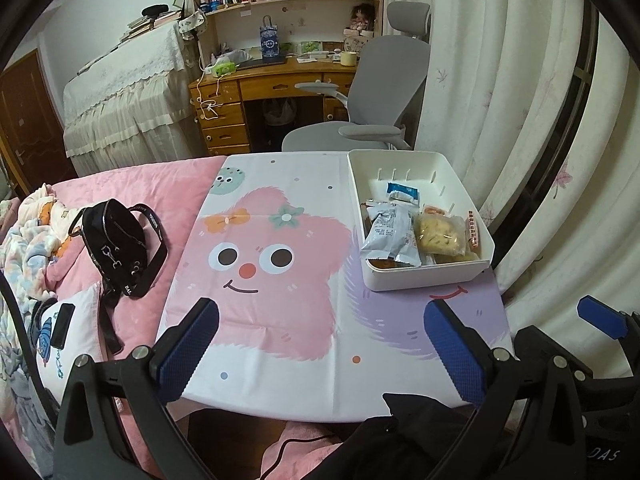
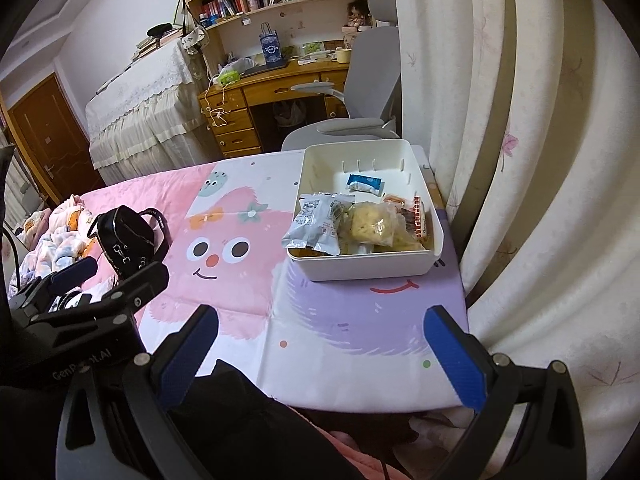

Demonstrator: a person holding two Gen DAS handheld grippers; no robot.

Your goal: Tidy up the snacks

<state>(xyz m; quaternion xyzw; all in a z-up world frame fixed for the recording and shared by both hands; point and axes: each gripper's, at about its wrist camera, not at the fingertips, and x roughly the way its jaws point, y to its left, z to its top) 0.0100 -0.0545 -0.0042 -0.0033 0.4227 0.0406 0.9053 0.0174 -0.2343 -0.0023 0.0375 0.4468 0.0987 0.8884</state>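
Several wrapped snacks (image 2: 352,220) lie heaped in the white bin (image 2: 362,268), right of centre. Both the left gripper (image 1: 320,344) and right gripper (image 2: 324,352) hang released, empty. Packets look light, crinkly, slippery, crushable; pinching a sealed edge seems safest.

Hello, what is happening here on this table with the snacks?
A person is tidying snacks with two hand-held tongs. At this moment both the left tongs and the right tongs are open and hold nothing, hovering over the cartoon tablecloth. The snacks already lie in the white bin: a grey-blue packet, a yellow pastry in clear wrap and a small blue packet behind them. A black bag lies on the pink bed.
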